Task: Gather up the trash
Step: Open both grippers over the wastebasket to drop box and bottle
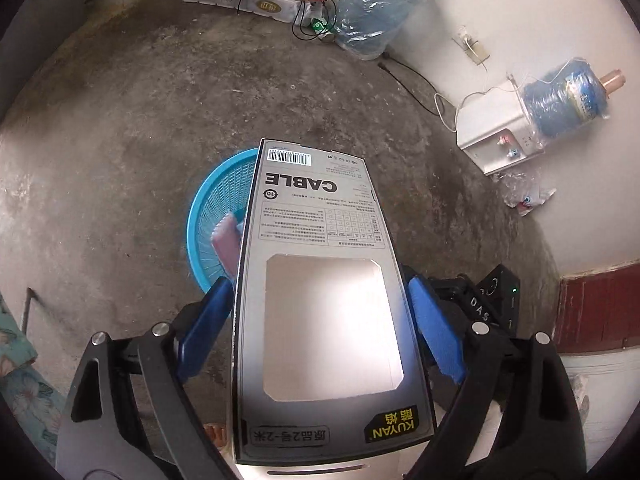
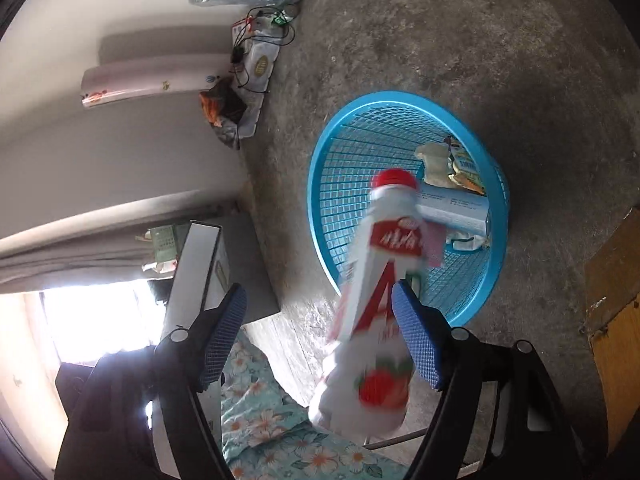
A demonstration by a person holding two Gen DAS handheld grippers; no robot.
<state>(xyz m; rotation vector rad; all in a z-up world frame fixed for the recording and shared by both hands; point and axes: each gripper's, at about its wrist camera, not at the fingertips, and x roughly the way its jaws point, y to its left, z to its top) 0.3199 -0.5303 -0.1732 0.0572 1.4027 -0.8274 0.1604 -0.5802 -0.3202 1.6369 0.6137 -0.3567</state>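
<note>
My left gripper (image 1: 320, 312) is shut on a grey cable box (image 1: 320, 280) with a cut-out window, held above the floor. The box reaches over the right side of a blue mesh basket (image 1: 212, 208) and hides much of it; a pink item (image 1: 226, 236) lies inside. In the right wrist view my right gripper (image 2: 320, 320) is open. A white bottle with a red cap (image 2: 380, 292) is blurred between its fingers, against the right finger (image 2: 418, 338) and clear of the left one. Beyond it the blue basket (image 2: 348, 184) holds a blue-white carton (image 2: 456, 208) and wrappers (image 2: 452, 164).
Bare concrete floor surrounds the basket. Two wrapped water jugs (image 1: 380, 4) (image 1: 564, 96), a white dispenser (image 1: 496, 132), cables and a white pack (image 1: 264, 0) line the wall. Crumpled plastic (image 1: 524, 192) lies by the dispenser. A floral cloth (image 2: 272, 412) and wooden furniture (image 2: 616, 320) are close.
</note>
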